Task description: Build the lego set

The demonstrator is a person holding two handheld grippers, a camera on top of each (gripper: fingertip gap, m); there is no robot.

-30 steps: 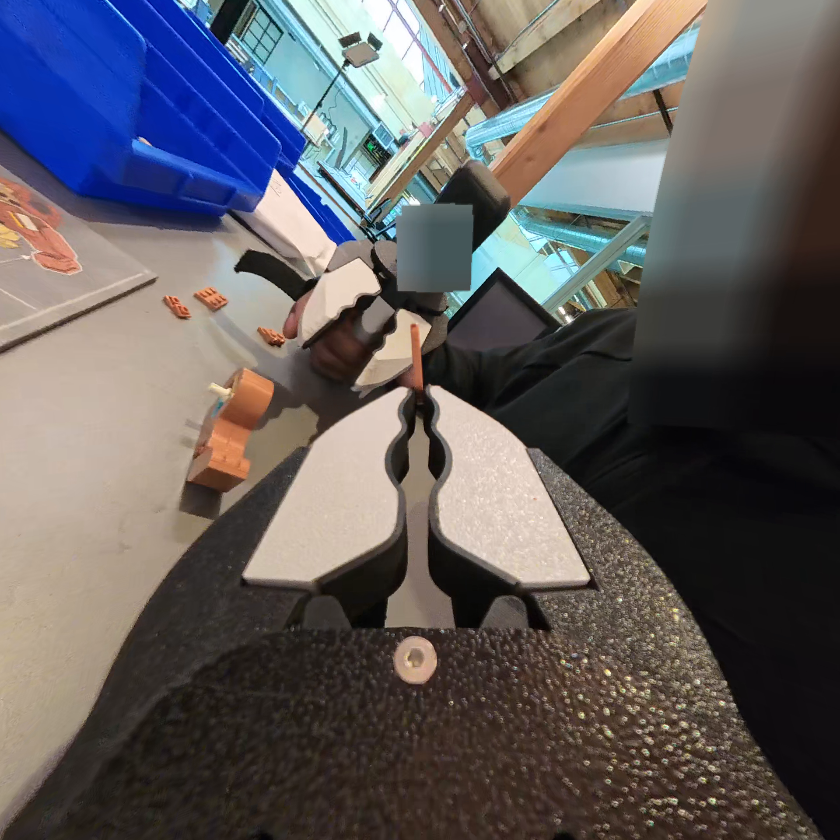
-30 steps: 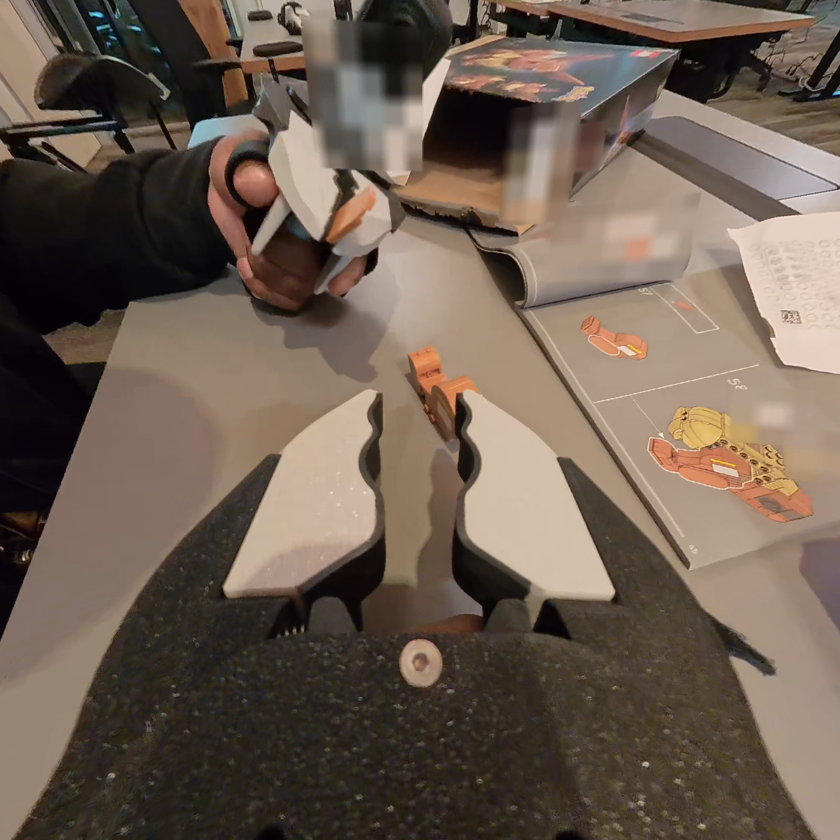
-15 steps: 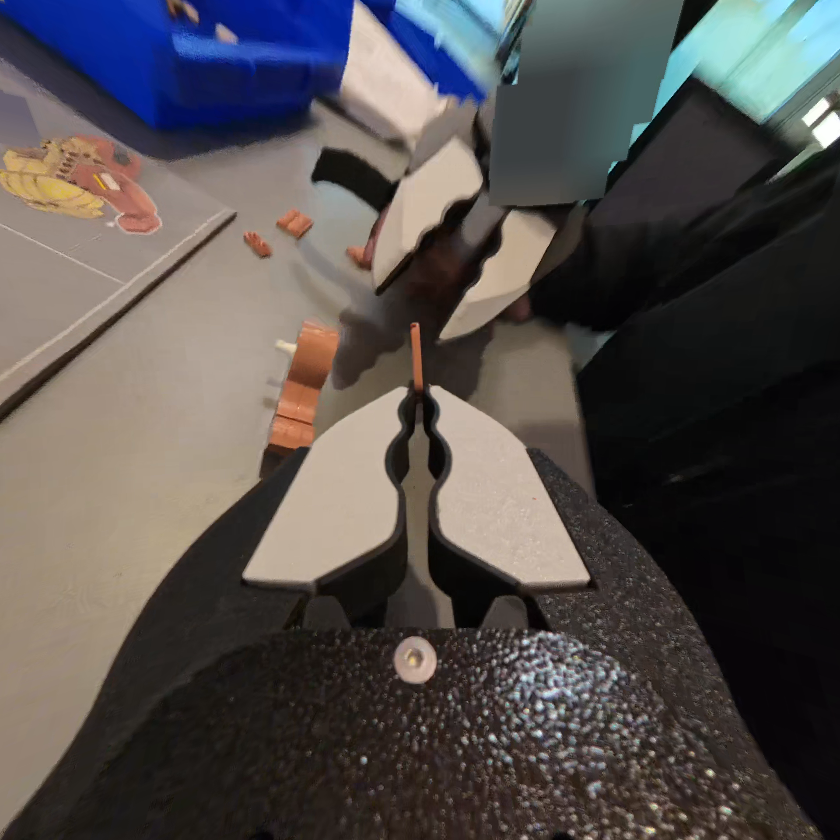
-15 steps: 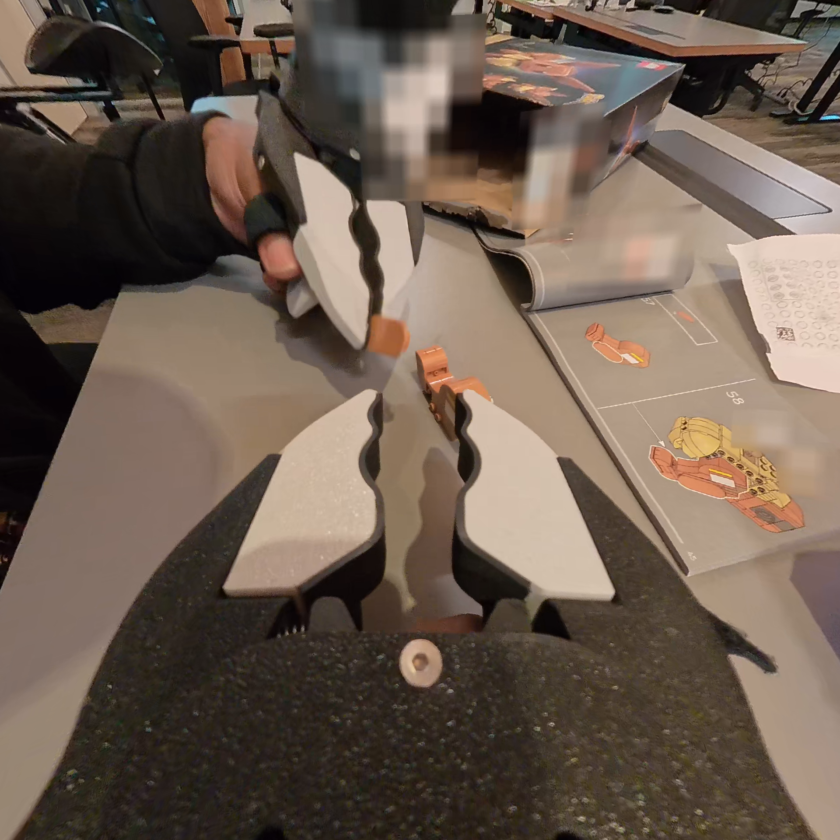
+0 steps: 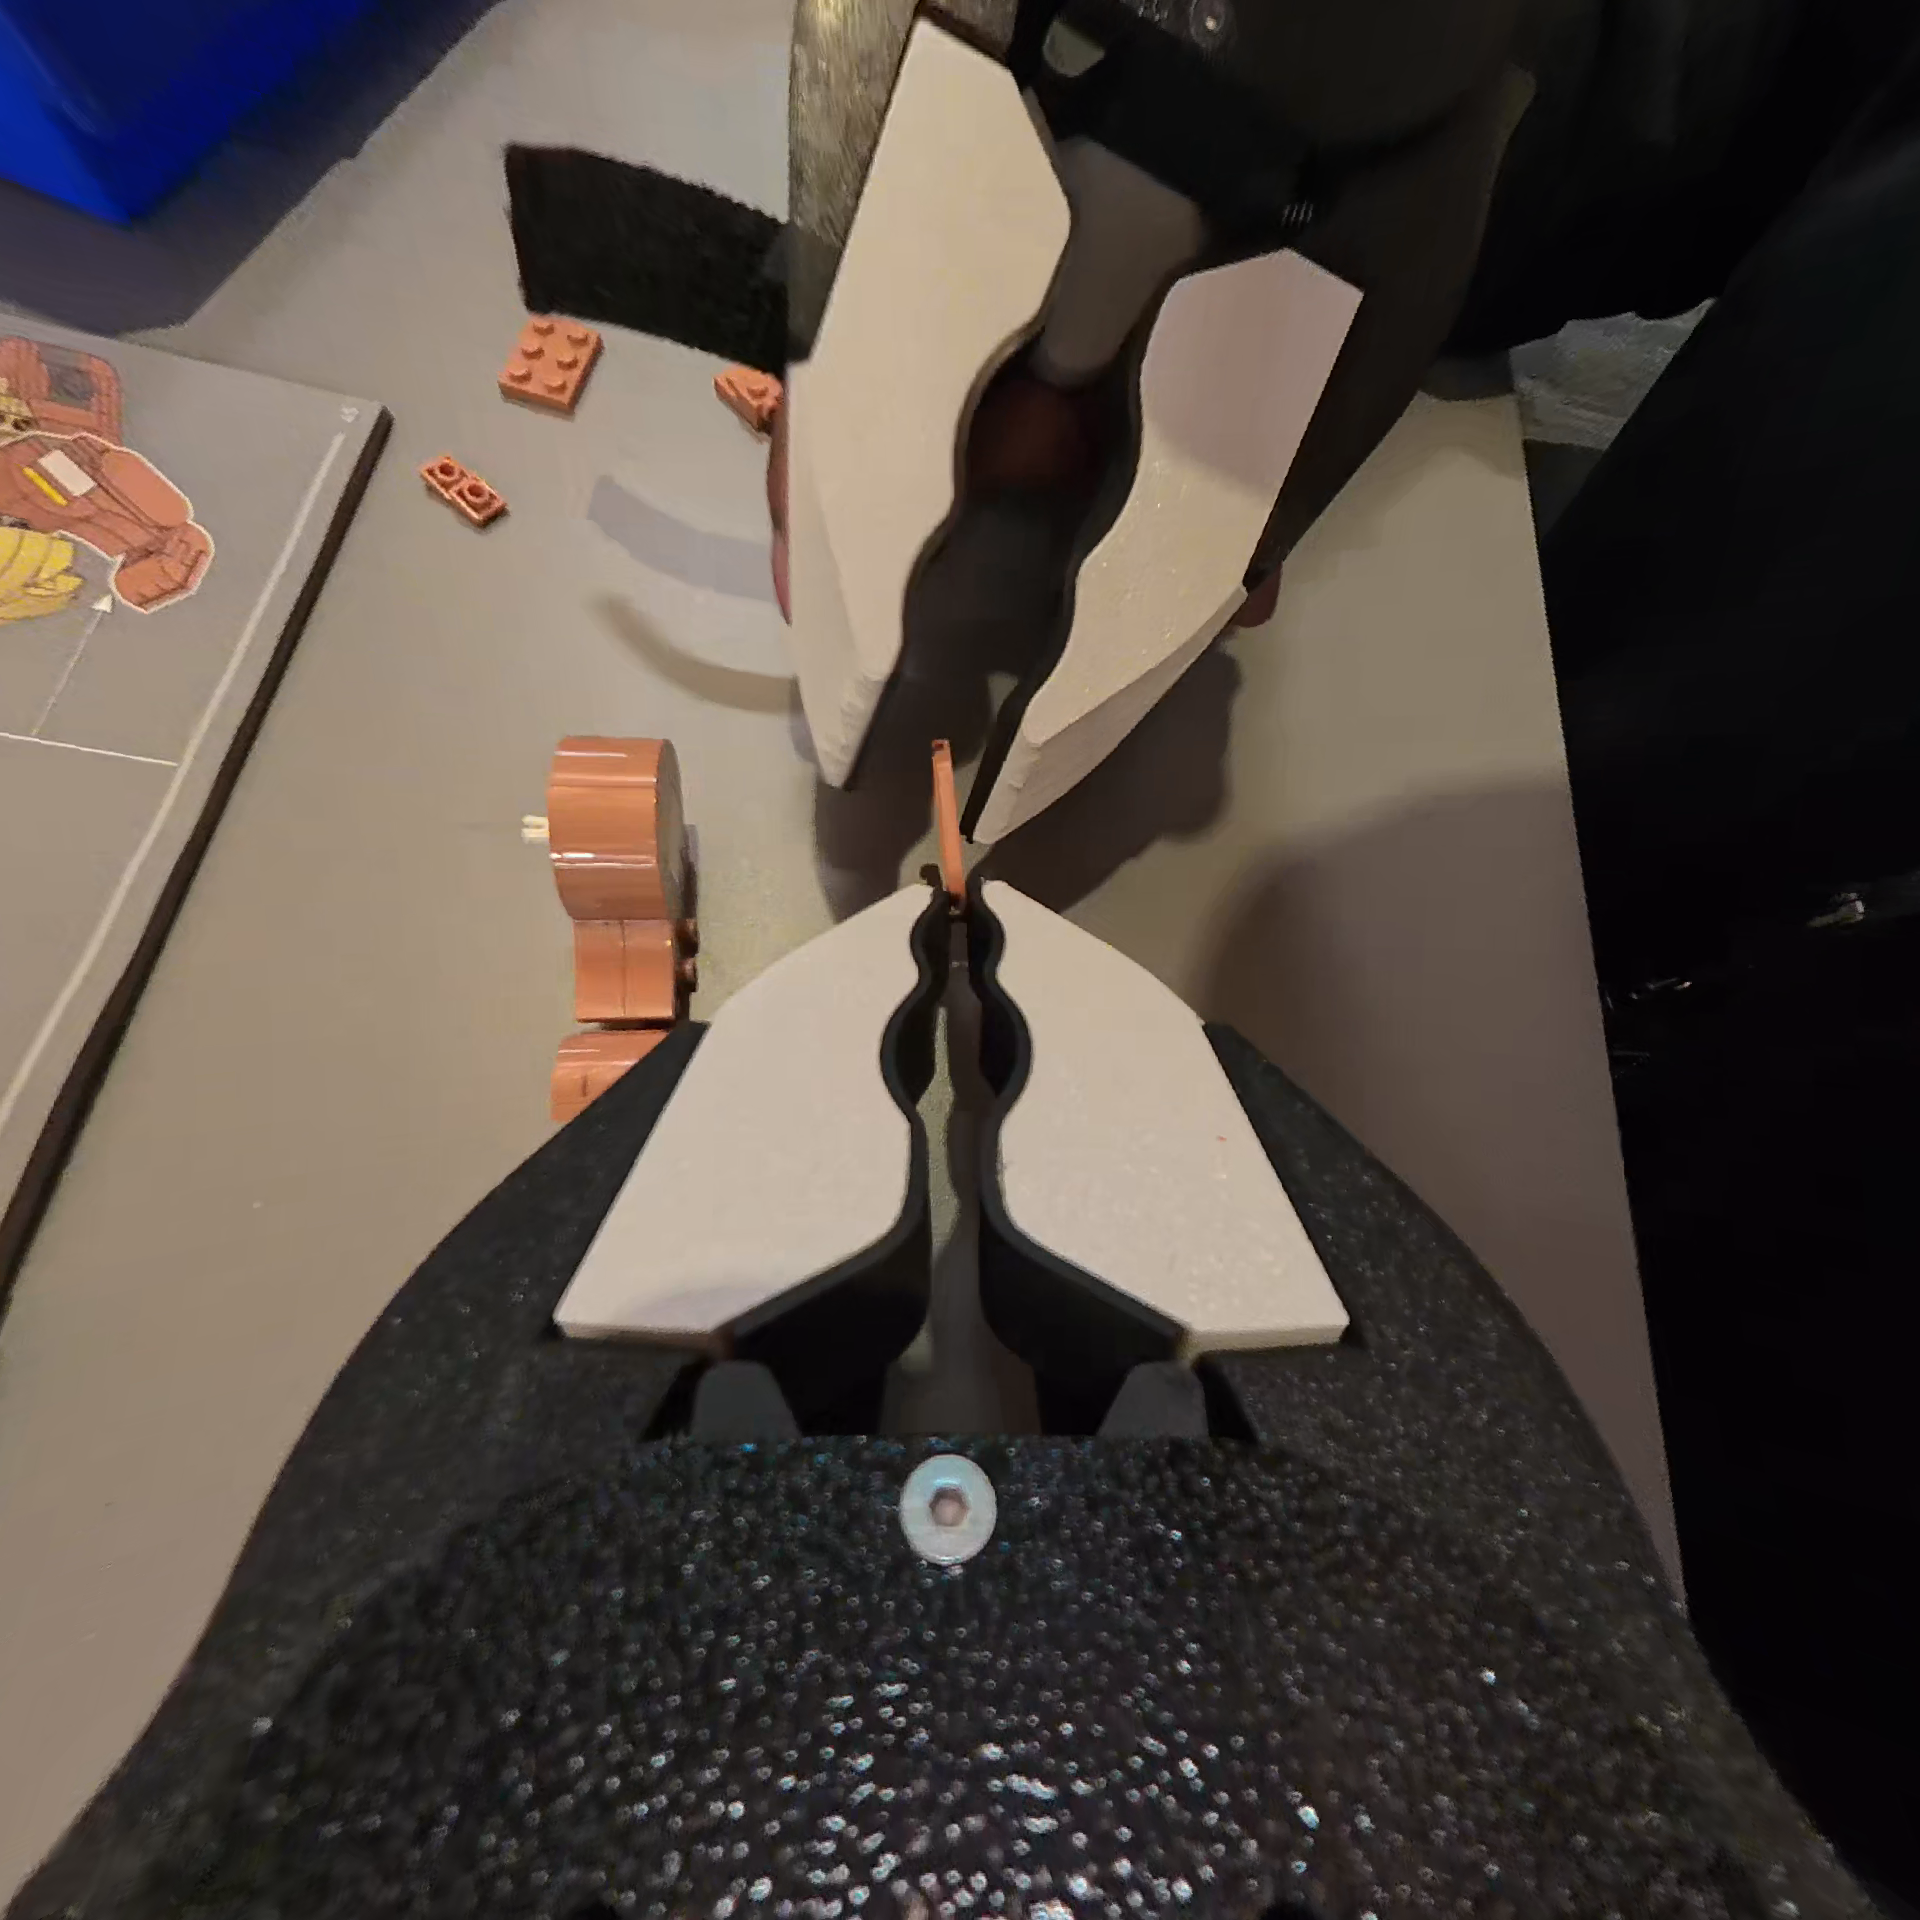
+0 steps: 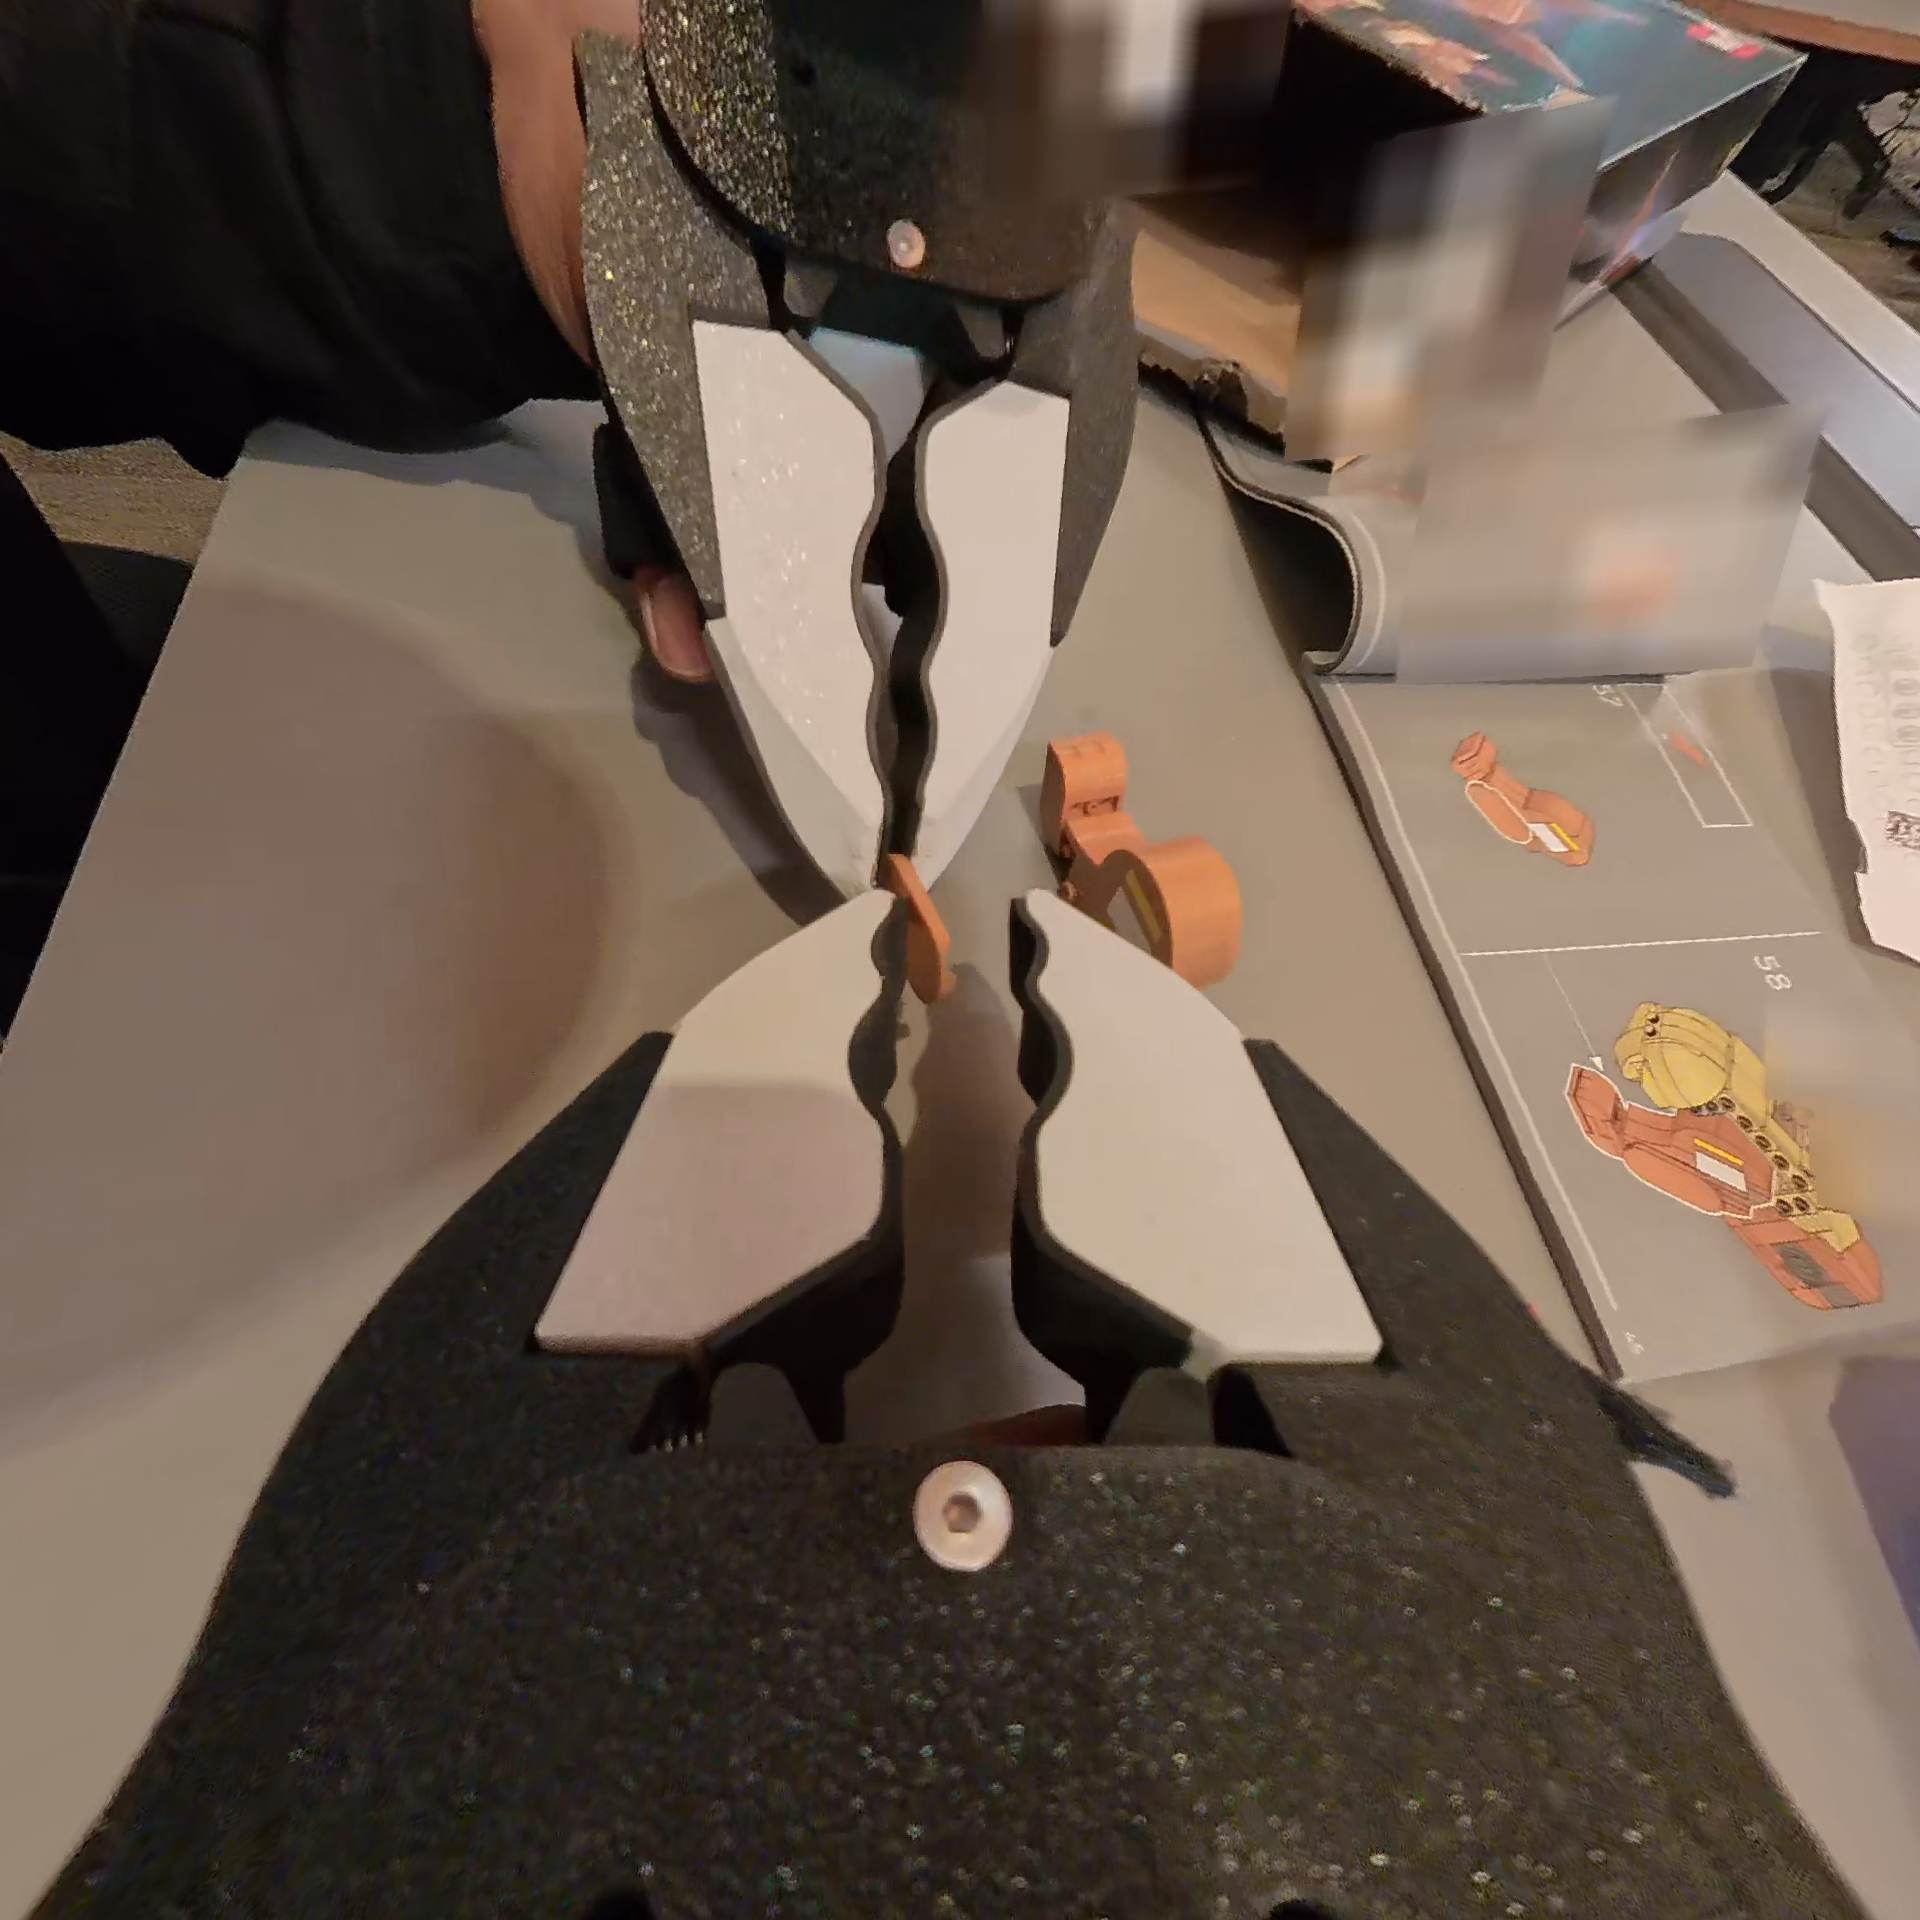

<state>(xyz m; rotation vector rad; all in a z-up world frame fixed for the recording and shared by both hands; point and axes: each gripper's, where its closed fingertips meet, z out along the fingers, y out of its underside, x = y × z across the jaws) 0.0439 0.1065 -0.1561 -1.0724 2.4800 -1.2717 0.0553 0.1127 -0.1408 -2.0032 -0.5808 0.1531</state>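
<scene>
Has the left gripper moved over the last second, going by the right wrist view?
Yes. The left gripper, shut on a thin orange piece, has come down from beside the cardboard box to meet the right gripper.

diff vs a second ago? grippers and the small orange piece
The left gripper swung in tip to tip with the right gripper, bringing its thin orange piece between the right's open, now narrower fingers. Nothing let go: the left stays clamped on it. The orange brick assembly and booklet haven't moved.
</scene>
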